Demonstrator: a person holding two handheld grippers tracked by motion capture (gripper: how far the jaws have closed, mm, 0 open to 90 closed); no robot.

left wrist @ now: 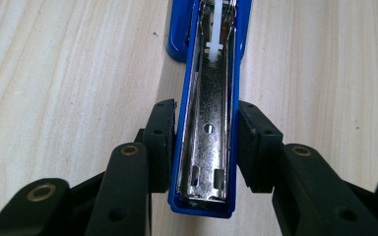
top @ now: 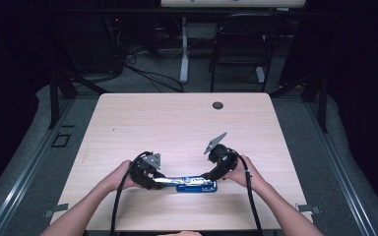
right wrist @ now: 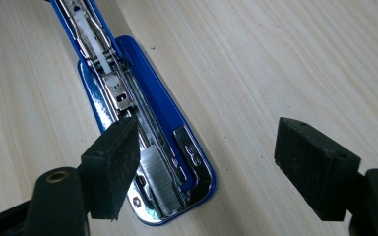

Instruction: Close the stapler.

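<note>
The blue stapler [top: 189, 183] is lying flipped open near the front edge of the light wooden desk [top: 177, 123], between both hands. The left hand-held gripper [left wrist: 204, 147] is clamping the sides of the stapler's open metal arm, jaws pressing against the blue edges. The right hand-held gripper [right wrist: 221, 162] is hovering wide open over the stapler's right end, where a strip of staples [right wrist: 160, 174] is sitting in the channel, gripping nothing.
</note>
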